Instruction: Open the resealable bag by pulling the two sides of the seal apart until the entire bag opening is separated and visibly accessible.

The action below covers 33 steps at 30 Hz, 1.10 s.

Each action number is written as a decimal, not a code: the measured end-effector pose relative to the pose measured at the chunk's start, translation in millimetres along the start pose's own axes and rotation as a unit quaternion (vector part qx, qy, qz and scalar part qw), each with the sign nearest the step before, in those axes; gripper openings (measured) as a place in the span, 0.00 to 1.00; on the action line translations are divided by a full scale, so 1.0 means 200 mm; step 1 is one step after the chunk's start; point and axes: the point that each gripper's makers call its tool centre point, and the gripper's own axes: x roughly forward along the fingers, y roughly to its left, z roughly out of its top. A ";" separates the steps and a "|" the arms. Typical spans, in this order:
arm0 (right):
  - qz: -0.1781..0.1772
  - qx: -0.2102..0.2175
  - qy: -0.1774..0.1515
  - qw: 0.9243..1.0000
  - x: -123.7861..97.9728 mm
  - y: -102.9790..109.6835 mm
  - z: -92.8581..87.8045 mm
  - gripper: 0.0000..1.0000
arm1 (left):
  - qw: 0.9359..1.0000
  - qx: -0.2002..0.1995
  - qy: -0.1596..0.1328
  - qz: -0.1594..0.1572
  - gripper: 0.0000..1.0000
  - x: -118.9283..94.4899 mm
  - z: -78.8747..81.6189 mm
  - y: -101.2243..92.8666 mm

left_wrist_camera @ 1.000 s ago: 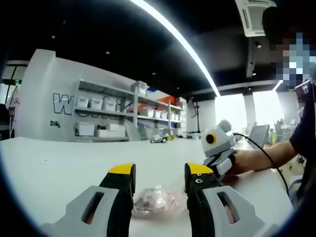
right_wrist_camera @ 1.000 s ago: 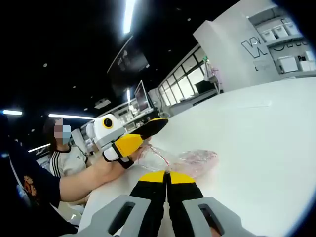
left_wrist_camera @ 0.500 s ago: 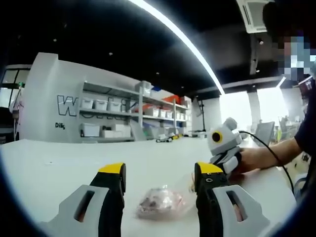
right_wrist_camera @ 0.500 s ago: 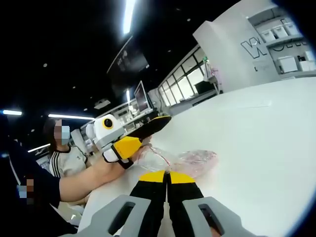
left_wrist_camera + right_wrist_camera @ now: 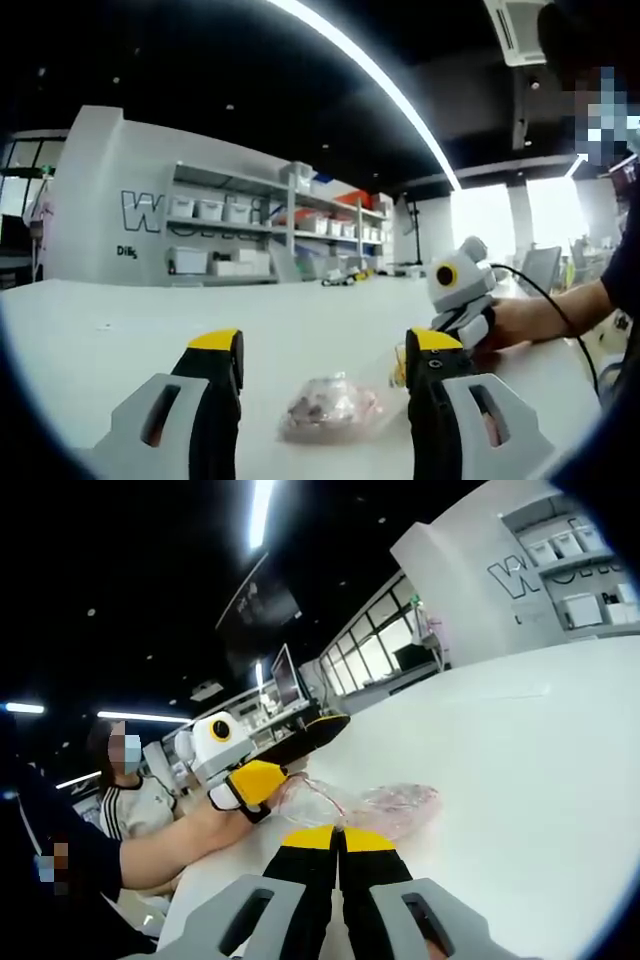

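Above the table [image 5: 90,330], left hand-held gripper [image 5: 325,350] wide apart over the bag [image 5: 330,408]; right hand-held gripper [image 5: 340,837] closed, apparently empty.

Resealable bag [image 5: 328,408] lying on the table [image 5: 90,330], between the jaws of the left gripper [image 5: 325,345]. At its 3 o'clock, the right gripper [image 5: 462,300]; at 11 o'clock, well behind, shelves [image 5: 270,235] against the wall [image 5: 90,220].

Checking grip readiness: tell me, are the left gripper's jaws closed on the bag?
No. In the left gripper view the left gripper stands with its jaws wide apart, and the bag lies on the white table between them, untouched.
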 end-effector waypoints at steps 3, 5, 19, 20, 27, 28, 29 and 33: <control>-0.001 0.000 -0.001 1.000 0.00 0.00 0.00 0.00 | 1.000 0.000 -0.001 0.001 0.69 0.00 0.00 0.00; -0.001 0.000 -0.002 1.000 0.00 0.00 0.00 0.00 | 1.000 0.001 0.002 0.006 0.74 0.01 -0.01 0.01; -0.003 0.000 -0.003 1.000 0.00 -0.01 0.01 0.00 | 1.000 -0.007 0.008 0.015 0.96 0.02 -0.03 0.03; -0.004 0.000 -0.003 1.000 0.00 -0.01 0.01 0.00 | 1.000 -0.008 0.007 0.017 0.99 0.02 -0.03 0.03; -0.004 0.001 -0.003 1.000 0.00 -0.01 0.01 0.00 | 1.000 -0.008 0.013 0.020 0.99 0.02 -0.05 0.03; -0.004 0.001 -0.003 1.000 0.00 -0.01 0.01 0.00 | 1.000 -0.008 0.013 0.020 0.99 0.02 -0.05 0.03; -0.004 0.001 -0.003 1.000 0.00 -0.01 0.01 0.00 | 1.000 -0.009 0.013 0.019 0.99 0.02 -0.05 0.03; -0.004 0.000 -0.004 1.000 0.00 -0.01 0.01 0.00 | 1.000 -0.010 0.014 0.019 0.99 0.02 -0.05 0.03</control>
